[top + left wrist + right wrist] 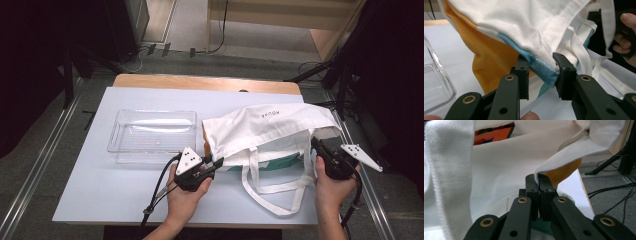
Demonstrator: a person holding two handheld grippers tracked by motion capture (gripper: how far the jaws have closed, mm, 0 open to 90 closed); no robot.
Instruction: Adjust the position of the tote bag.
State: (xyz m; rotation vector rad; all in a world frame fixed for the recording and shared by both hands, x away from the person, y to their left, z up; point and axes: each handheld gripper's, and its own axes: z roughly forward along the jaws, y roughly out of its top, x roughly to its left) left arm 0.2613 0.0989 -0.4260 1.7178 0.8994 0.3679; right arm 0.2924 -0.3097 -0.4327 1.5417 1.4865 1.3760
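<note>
From the high view we see a white tote bag [270, 131] lying on the white worktop [95, 185], its mouth turned toward the person and its long handles [280, 192] trailing over the near edge area. Small grey lettering is printed on the bag's upper panel, but it is upside down and too small for us to read. Just left of the bag sits a clear plastic tray [150, 134], empty-looking and touching nothing else. The left hand-held gripper [216, 164] meets the bag's left lower corner, and the right hand-held gripper [316, 146] is at the bag's right edge.

In the left gripper view, the left hand-held gripper [540, 75] has its jaws partly closed on the bag's corner [544, 72], both pads pressing a thick fold of white and blue fabric, with orange cloth [491, 65] showing behind it. The clear tray's rim [439, 82] appears at the left.

In the right gripper view, the right hand-held gripper [539, 180] is clamped tight, pads nearly meeting, on the thin hemmed edge of the bag [559, 157]. A white handle strap [451, 175] hangs at the left, and something orange and black [494, 133] shows inside the bag.
</note>
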